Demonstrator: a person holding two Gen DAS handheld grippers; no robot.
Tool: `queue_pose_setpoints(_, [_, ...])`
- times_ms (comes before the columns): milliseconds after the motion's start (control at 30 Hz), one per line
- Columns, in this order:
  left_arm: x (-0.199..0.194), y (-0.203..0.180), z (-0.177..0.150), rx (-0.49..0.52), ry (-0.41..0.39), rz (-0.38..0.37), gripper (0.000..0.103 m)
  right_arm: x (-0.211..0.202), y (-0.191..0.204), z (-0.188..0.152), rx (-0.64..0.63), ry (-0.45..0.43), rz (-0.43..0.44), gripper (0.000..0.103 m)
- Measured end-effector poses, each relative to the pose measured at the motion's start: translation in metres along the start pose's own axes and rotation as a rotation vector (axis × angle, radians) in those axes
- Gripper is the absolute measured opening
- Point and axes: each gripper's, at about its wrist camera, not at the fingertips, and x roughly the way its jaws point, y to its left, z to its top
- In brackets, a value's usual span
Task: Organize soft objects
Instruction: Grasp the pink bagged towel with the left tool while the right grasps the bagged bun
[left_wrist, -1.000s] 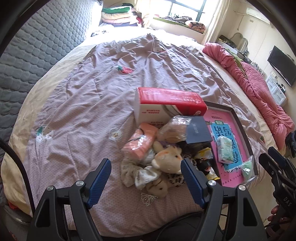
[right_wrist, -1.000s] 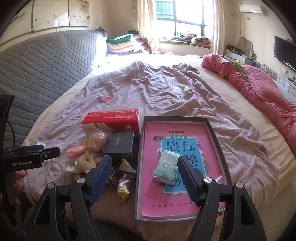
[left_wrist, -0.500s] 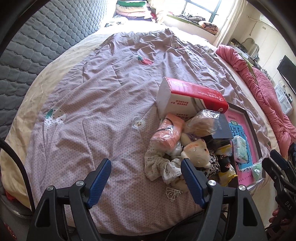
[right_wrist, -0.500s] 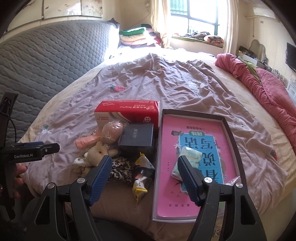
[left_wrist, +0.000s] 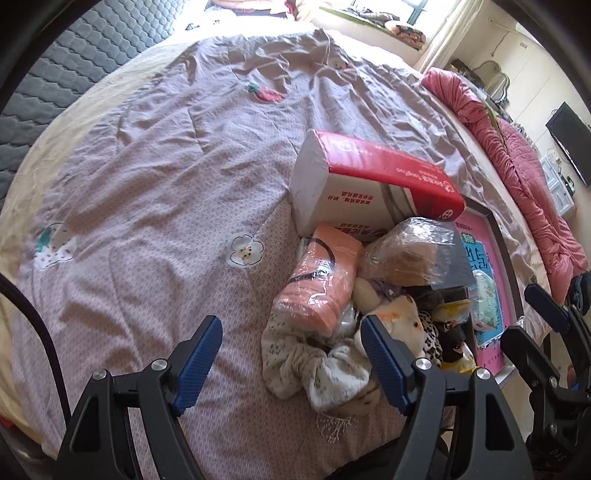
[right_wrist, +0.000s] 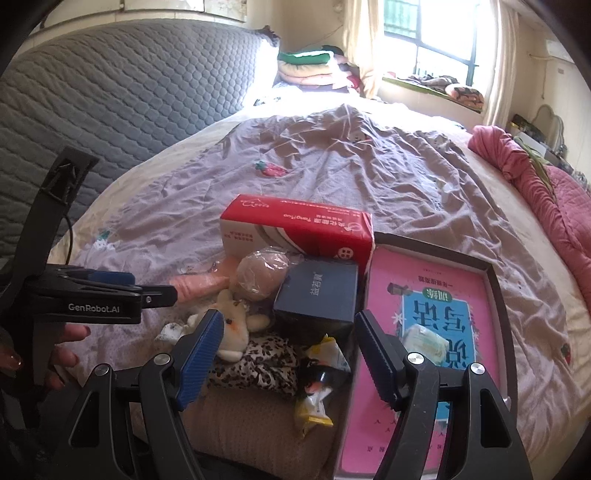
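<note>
Red-and-white tissue pack (left_wrist: 373, 192), leopard-print cloth (right_wrist: 258, 363), pink book (right_wrist: 428, 332), navy box (right_wrist: 319, 295)

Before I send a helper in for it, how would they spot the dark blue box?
Find the red and white tissue pack on the bed. The dark blue box sits just in front of it, beside the pink tray. It is the only hard, dark thing among soft toys.
</note>
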Motion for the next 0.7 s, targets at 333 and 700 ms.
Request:
queue_pose_setpoints(333, [0.023,0.004,0.017,0.027,0.036,-0.059,0.077,0.053,0.004,0.017,-0.104,0.059,0.061,0.075])
queue_pose_setpoints(700, [0.036,0.009,0.023,0.064,0.055,-0.148,0.066,0.087,0.004,0.031,-0.159,0.095,0.096,0.075])
